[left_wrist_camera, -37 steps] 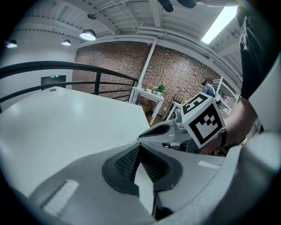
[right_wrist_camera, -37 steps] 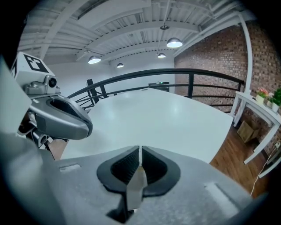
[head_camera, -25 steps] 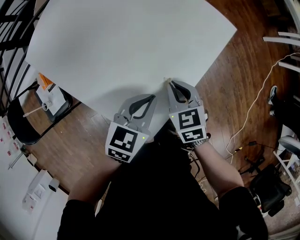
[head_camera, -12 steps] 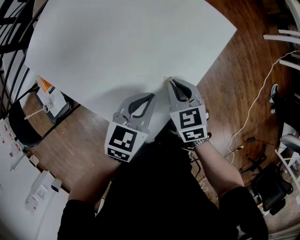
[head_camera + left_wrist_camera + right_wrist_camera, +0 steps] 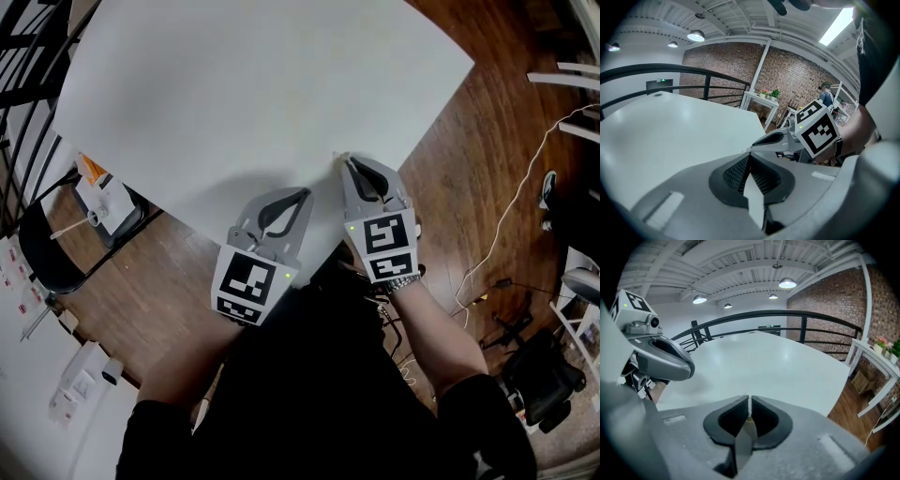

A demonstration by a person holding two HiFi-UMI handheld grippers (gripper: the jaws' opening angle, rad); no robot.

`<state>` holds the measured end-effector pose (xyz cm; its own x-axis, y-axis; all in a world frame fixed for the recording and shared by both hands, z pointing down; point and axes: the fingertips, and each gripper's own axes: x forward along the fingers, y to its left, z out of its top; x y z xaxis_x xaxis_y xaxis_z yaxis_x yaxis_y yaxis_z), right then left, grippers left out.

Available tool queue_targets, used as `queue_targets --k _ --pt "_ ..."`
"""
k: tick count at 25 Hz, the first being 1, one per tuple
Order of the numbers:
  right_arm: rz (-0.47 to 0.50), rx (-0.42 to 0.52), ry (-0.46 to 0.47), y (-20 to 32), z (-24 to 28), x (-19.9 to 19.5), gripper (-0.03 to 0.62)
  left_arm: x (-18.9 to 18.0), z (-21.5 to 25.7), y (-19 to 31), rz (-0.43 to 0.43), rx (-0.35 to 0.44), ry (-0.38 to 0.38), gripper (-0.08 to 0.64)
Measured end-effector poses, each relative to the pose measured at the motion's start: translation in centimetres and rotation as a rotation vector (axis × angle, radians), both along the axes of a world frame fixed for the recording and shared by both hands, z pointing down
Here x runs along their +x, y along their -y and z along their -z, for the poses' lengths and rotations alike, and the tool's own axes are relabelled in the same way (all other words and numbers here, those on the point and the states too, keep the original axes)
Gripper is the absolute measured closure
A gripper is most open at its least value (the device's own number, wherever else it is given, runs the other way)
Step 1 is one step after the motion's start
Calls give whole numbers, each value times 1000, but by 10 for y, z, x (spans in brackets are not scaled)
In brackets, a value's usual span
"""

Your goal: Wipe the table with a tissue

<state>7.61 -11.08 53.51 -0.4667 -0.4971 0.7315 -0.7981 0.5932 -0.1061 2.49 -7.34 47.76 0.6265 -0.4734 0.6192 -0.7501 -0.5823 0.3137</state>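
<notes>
The white table (image 5: 234,84) fills the upper head view. At its near edge my right gripper (image 5: 338,159) is shut on a thin pale scrap of tissue (image 5: 335,156) that just pokes out past the tips. In the right gripper view (image 5: 749,402) the tissue shows only as a white sliver (image 5: 749,405) between the closed jaws. My left gripper (image 5: 306,194) lies beside it, a little nearer me, shut with nothing between its jaws (image 5: 749,155). The left gripper view shows the right gripper's tip (image 5: 754,145) just ahead.
A black chair (image 5: 42,253) and a small stand with papers (image 5: 103,197) sit at the table's left. Black railing (image 5: 23,56) runs along the far left. A white cable (image 5: 506,216) trails over the wooden floor on the right.
My right gripper has shifted slightly to the right along the table edge, still holding the tissue. The left gripper has barely moved.
</notes>
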Motion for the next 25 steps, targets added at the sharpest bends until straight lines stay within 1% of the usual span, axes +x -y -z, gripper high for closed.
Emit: queue_targets --k 13,25 --pt "-38 19 -9 3 4 6 583 -3 6 -3 -1 17 4 545" --pt "-101 67 -22 -4 32 26 583 0 27 -12 -16 65 -7 545"
